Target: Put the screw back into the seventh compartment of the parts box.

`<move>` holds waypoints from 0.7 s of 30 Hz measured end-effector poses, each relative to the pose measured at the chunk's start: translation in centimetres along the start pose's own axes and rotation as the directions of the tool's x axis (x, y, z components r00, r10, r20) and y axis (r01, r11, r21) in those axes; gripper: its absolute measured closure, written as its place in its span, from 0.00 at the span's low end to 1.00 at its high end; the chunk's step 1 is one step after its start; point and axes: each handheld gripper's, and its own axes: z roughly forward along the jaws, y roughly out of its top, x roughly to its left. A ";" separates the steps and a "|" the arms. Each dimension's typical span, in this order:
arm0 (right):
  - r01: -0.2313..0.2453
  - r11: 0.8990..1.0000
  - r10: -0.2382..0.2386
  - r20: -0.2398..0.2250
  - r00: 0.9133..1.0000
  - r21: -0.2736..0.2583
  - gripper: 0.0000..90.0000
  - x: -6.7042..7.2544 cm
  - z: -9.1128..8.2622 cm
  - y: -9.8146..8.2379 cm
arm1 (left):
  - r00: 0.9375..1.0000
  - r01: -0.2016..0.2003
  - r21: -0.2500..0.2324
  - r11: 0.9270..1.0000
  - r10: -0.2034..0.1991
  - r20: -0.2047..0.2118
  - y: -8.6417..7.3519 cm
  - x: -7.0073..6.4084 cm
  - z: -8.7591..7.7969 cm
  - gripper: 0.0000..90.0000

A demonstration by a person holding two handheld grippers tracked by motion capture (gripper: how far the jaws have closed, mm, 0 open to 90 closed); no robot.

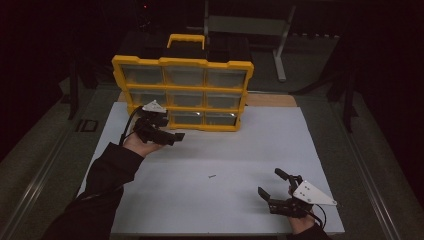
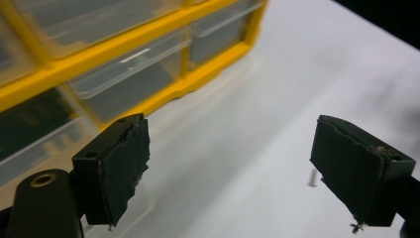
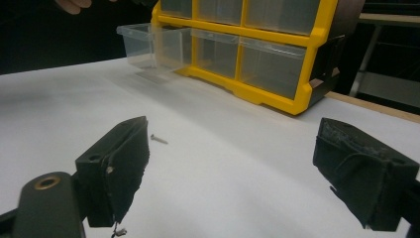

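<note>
On the white table (image 1: 240, 150), a screw (image 1: 212, 176) lies loose.

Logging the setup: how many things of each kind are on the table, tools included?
Organizer: 1
Screw: 1
Tools: 2, left tool and right tool
Total: 4
</note>
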 end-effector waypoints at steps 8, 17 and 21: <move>0.000 1.000 0.000 0.000 1.000 0.000 0.16 0.0 0.0 0.0 | 0.997 -0.054 0.006 0.999 0.053 0.055 0.0 -1.9 0.7 0.15; -0.001 1.000 0.001 -0.003 1.000 0.002 0.16 0.0 0.0 0.0 | 0.988 -0.108 0.021 0.994 0.105 0.111 -0.1 -4.0 1.6 0.15; -0.002 1.000 0.002 -0.004 1.000 0.002 0.16 0.0 0.0 0.0 | 0.984 -0.121 0.020 0.992 0.117 0.132 -0.3 -4.8 2.0 0.15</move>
